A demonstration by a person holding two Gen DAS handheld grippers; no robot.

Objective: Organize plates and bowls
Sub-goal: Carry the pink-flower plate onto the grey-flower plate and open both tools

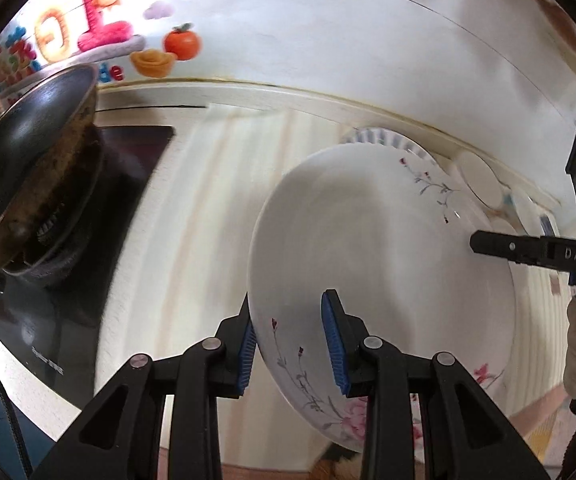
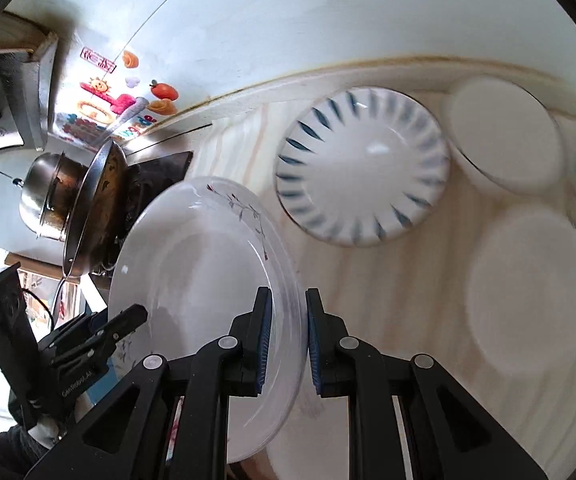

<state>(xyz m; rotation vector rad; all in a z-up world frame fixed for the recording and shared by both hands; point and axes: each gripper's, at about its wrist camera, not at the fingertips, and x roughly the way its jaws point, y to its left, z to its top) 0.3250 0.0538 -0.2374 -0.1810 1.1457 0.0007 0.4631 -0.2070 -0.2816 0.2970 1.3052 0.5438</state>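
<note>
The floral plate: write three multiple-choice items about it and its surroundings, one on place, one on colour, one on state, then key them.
1. Where does the wok sit?
A. on the stove burner
B. inside the bowl
C. on the floral plate

2. What colour are the strokes round the fluted bowl?
A. red
B. blue
C. green

3. How is the floral plate held?
A. lying untouched on the counter
B. by the left gripper alone
C. with both grippers at its rim

Key: 1 A, the wok rests on the black burner. 2 B, blue dashes ring its rim. 3 C, the left gripper and right gripper each straddle the rim, and the plate is tilted above the counter.
</note>
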